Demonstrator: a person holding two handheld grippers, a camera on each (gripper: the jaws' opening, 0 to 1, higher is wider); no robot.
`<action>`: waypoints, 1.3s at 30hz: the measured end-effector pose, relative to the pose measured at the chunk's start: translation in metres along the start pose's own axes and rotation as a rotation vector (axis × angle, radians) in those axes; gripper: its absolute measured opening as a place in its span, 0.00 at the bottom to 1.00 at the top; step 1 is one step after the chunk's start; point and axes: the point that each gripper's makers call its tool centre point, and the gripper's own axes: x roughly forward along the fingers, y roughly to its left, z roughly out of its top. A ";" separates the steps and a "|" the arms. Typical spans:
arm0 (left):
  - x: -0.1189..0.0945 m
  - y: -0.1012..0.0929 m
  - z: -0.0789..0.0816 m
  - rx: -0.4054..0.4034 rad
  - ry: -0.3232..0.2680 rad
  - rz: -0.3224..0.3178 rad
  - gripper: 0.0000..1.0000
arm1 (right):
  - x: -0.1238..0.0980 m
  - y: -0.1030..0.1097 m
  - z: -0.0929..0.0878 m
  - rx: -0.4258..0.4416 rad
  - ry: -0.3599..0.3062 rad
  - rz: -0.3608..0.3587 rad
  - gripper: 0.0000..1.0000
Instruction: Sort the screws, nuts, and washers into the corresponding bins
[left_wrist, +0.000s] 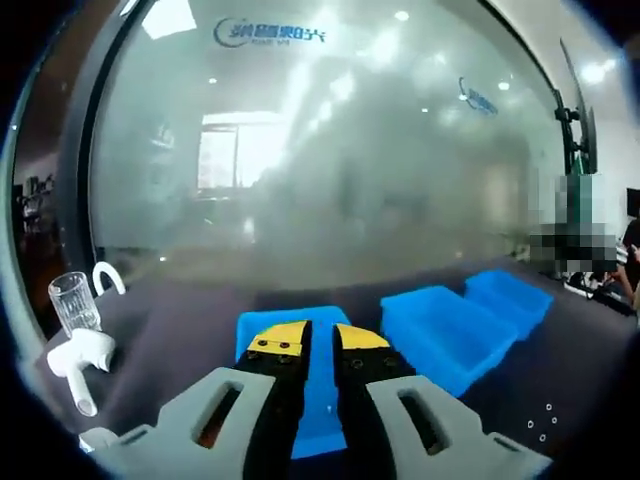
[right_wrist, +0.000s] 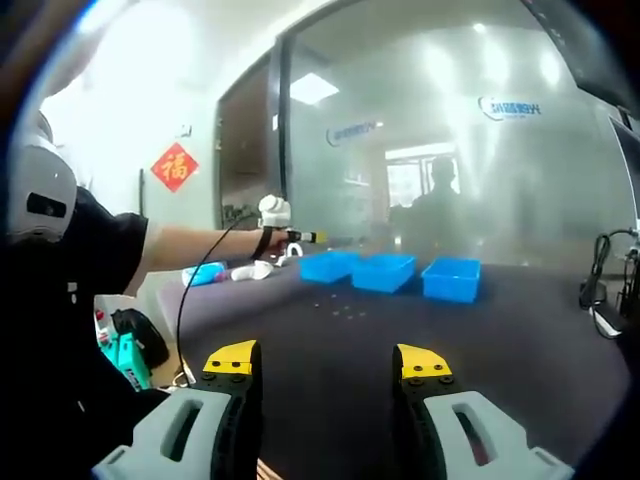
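- Over the dark table (left_wrist: 180, 330) in the left gripper view, left gripper (left_wrist: 322, 340) nearly pressed together, empty, above the first of three bins (left_wrist: 445, 335); glass (left_wrist: 74, 302) at left edge; washers (left_wrist: 543, 422) right.
- Right gripper view: right gripper (right_wrist: 327, 362) spread, empty; open table ahead, small parts (right_wrist: 340, 309) before the bins.

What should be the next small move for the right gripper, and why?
Probably bring the right gripper forward and down toward the small hardware pieces scattered on the dark table. Its jaws stand wide apart and hold nothing, and the pieces lie in front of the three blue bins, far ahead of it. The left gripper is already over a bin, nearly closed.
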 end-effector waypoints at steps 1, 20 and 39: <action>-0.001 0.002 -0.001 0.015 0.004 0.009 0.24 | 0.000 0.001 0.000 0.000 -0.001 0.000 0.48; -0.061 -0.035 -0.027 -0.002 -0.011 -0.126 0.38 | 0.000 0.000 0.005 0.006 -0.022 -0.004 0.48; -0.232 -0.114 -0.030 0.029 -0.197 -0.290 0.36 | 0.003 -0.006 0.013 0.007 -0.047 -0.025 0.48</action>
